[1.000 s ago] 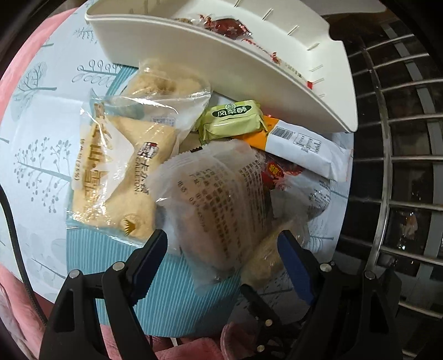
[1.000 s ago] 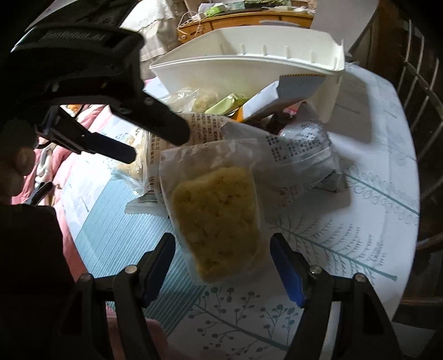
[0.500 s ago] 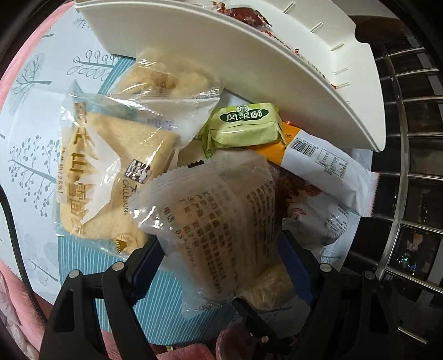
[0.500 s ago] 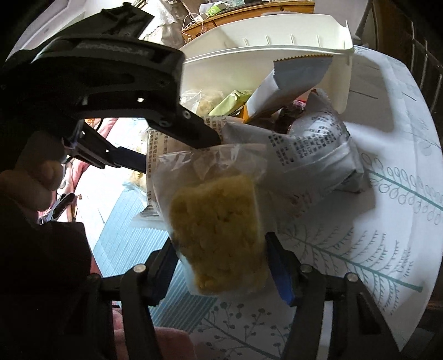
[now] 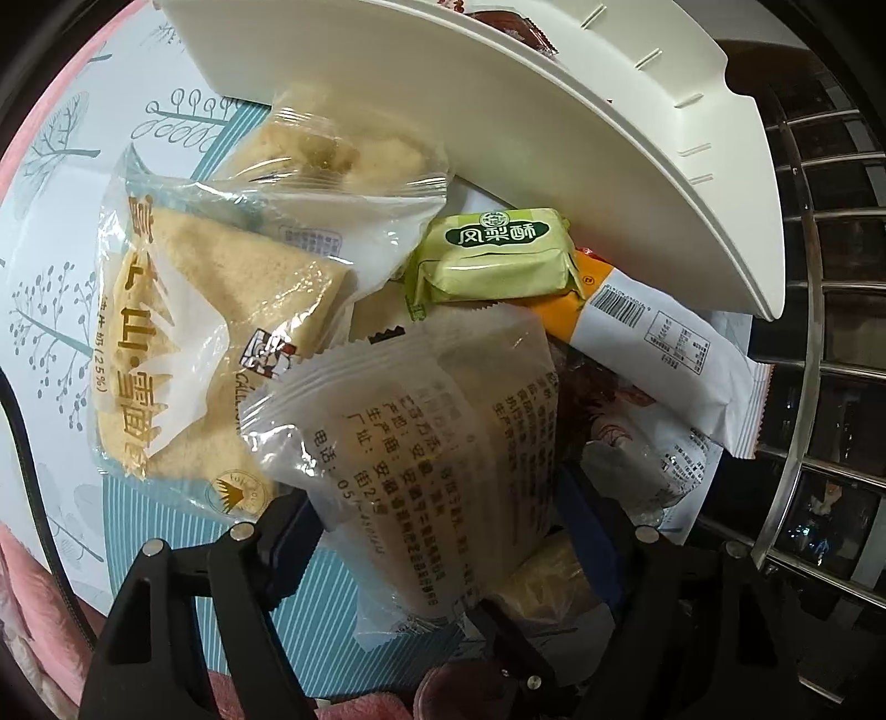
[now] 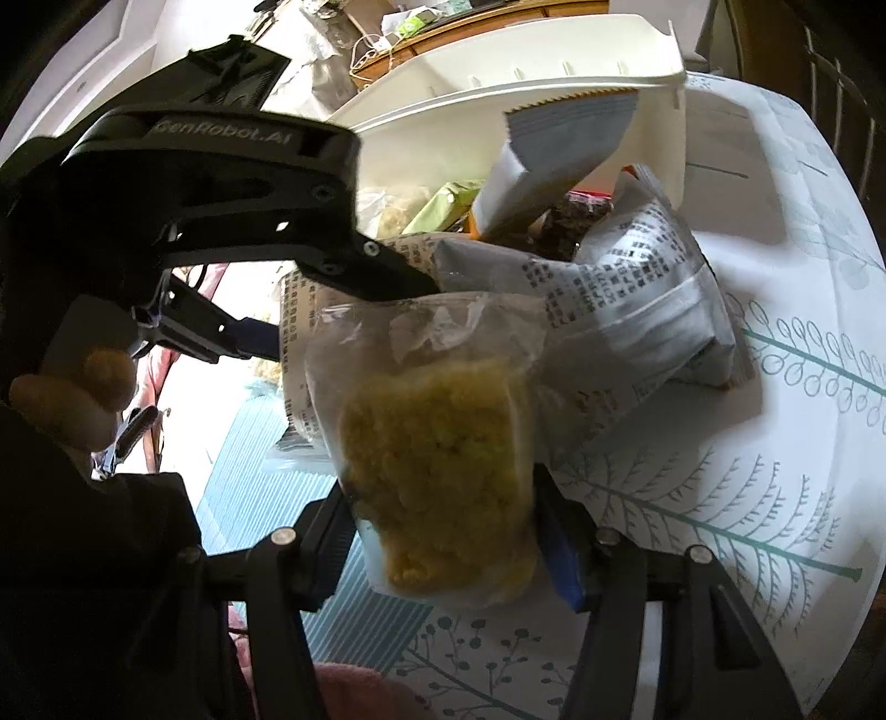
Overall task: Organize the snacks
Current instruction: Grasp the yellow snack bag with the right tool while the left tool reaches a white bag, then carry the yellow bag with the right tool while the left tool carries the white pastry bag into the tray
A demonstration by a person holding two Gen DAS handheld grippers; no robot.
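A pile of wrapped snacks lies on the table in front of a white bin (image 5: 637,138). My left gripper (image 5: 437,515) is shut on a frosted white packet (image 5: 421,443) with printed text. My right gripper (image 6: 443,531) is shut on a clear packet of yellow crumbly snack (image 6: 437,465). In the left wrist view a large clear-wrapped cake (image 5: 210,343), a green pineapple-cake pack (image 5: 493,260) and a white and orange bar (image 5: 664,343) lie behind the held packet. The left gripper's body (image 6: 221,183) shows in the right wrist view, close beside the yellow packet.
The white bin (image 6: 554,72) holds red-wrapped snacks (image 5: 520,27). A grey-white printed pack (image 6: 653,293) lies by the pile. The tablecloth (image 6: 747,498) has blue plant prints. A metal rack (image 5: 819,332) stands at the right of the table edge.
Both grippers have moved forward and closed: the left onto the frosted white packet, the right onto the yellow crumbly packet. Both packets now sit deeper between the fingers.
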